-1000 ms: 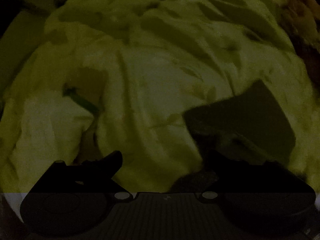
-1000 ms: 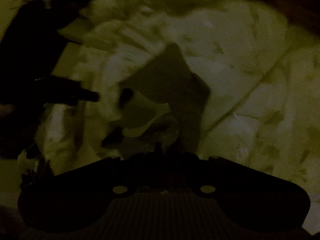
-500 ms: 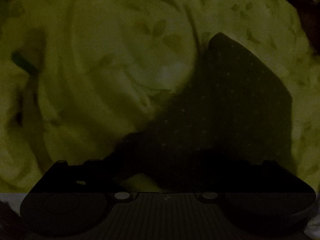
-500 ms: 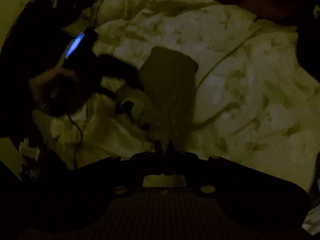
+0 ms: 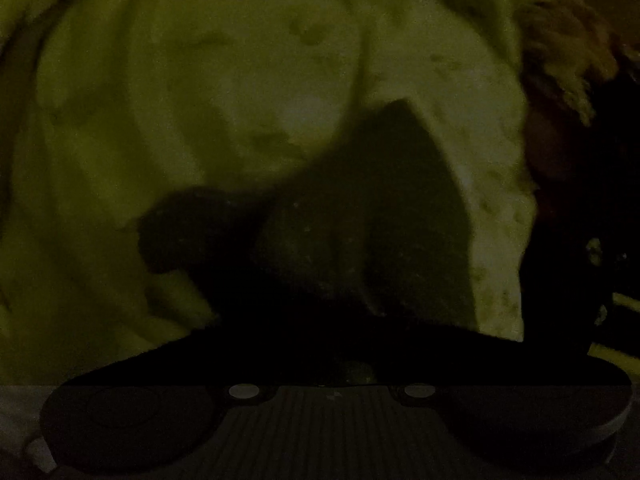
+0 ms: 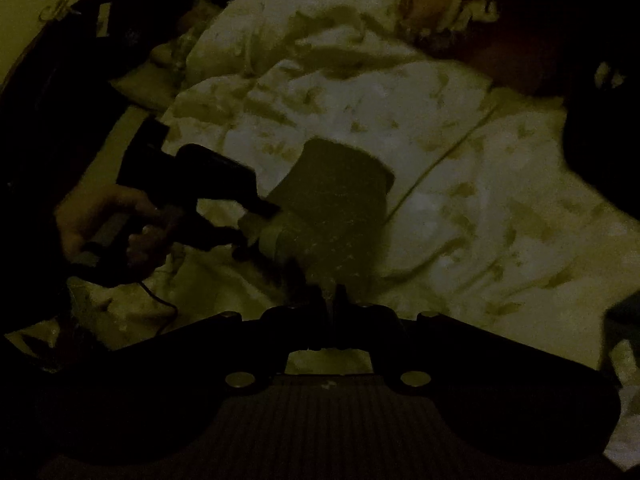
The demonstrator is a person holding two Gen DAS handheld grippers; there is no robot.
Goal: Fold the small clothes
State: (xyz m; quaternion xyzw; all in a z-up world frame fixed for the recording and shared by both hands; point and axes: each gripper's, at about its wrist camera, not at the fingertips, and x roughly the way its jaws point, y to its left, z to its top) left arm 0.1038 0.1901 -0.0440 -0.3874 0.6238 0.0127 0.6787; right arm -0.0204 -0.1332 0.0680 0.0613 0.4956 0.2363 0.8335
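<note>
Dim lighting; landmark is the pale leaf-printed quilt point(image 6: 460, 184) that covers the bed. Dark speckled garment point(image 6: 340, 208), a small piece of clothing, hangs above the quilt's middle, lifted clear of it. Right gripper point(image 6: 333, 294) has its jaws pinched tight on the garment's near lower edge, the cloth rising straight out from between the two tips. Left gripper point(image 6: 256, 220), borne by a hand point(image 6: 112, 228) over the quilt's left side, reaches the garment's left edge, where a paler fold lies between its jaws; these are closing, and whether the pads already press the cloth cannot be told. In the left wrist view the garment point(image 5: 360, 224) fills the space ahead of the jaws, the quilt point(image 5: 200, 100) beyond.
</note>
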